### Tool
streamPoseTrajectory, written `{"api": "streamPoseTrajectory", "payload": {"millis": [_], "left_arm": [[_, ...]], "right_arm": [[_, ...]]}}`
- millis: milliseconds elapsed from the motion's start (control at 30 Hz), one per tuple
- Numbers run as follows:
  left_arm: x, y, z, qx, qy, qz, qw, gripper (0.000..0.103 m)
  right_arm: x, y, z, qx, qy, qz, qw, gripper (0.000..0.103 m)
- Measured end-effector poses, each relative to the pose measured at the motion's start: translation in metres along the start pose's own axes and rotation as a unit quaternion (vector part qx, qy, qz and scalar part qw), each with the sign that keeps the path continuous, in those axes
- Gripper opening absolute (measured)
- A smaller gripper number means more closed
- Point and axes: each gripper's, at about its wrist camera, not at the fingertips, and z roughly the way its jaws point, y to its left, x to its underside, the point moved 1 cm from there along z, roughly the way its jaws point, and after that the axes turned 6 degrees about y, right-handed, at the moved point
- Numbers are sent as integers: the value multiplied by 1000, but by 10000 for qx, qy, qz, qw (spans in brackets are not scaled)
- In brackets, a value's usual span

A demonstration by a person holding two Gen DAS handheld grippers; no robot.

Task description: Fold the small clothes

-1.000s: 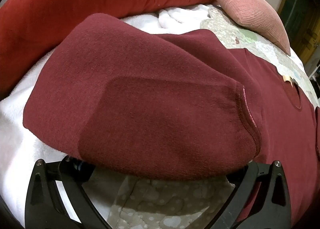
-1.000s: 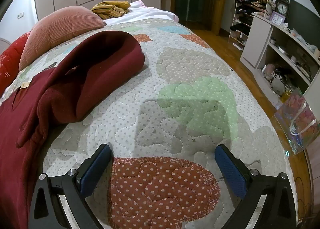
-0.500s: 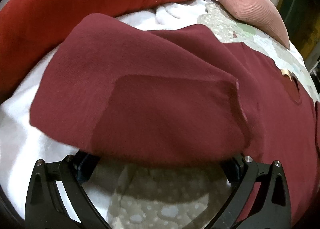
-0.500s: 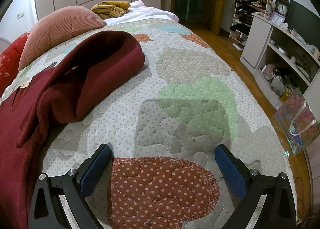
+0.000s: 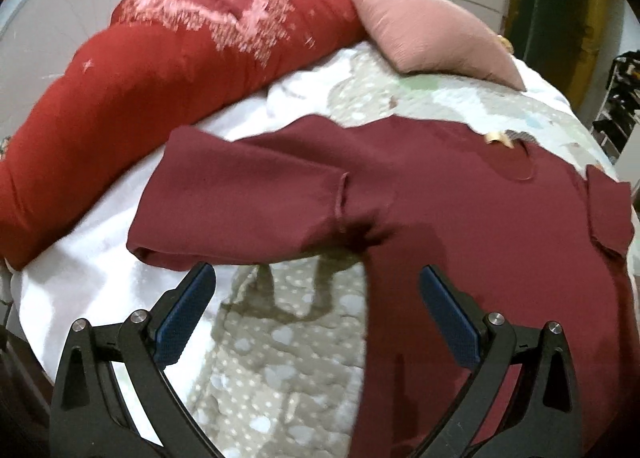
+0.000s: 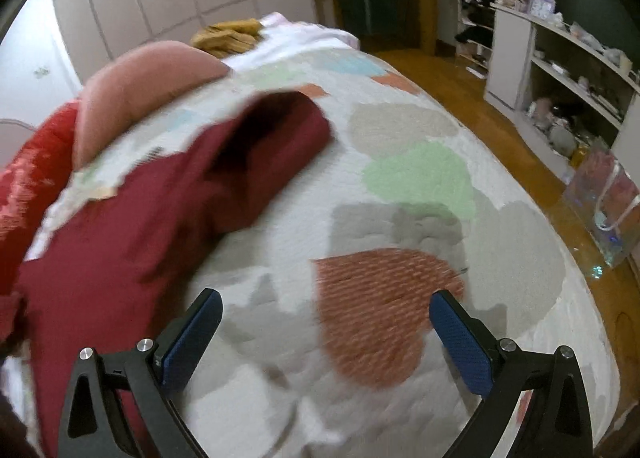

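A dark red long-sleeved top (image 5: 460,217) lies spread on the quilted bed. Its near sleeve (image 5: 240,197) lies folded over on the white blanket just beyond my left gripper (image 5: 316,310), which is open, empty and raised above the quilt. The other sleeve (image 6: 256,149) lies bunched across the quilt in the right wrist view, with the top's body (image 6: 100,258) at the left. My right gripper (image 6: 326,334) is open and empty over a red dotted heart patch, to the right of the top.
A long red bolster (image 5: 160,77) and a pink cushion (image 5: 432,37) lie at the head of the bed. A white blanket (image 5: 80,278) covers the left side. Right of the bed are wooden floor, shelves (image 6: 560,77) and a clear bag (image 6: 608,209).
My left gripper let go of the sleeve, pulled back and rose; the sleeve now lies flat, folded on the bed. My right gripper lifted and shifted, blurring its view.
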Motion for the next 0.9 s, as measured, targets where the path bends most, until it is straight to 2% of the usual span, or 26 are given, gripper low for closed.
{"api": "streamPoseTrajectory", "payload": {"millis": [100,300,600,900], "left_arm": [[3,-7,-8,33,-104,112,9999,102],[8,-13,-17,95,-160,139,9997,102],[13,-13,-22,107,-164,146,9997,102],[14,-13,-17,75,-94,123,9999,102]], "right_arm": [[5,28,-27,-103,-236,-287,9993,103],[16,88,-47,-348,-369,-1000,9937,103],[27,152,-34,-583,-308,-1514,9863,103],[36,187,-22,-700,-211,-1701,9827,103]]}}
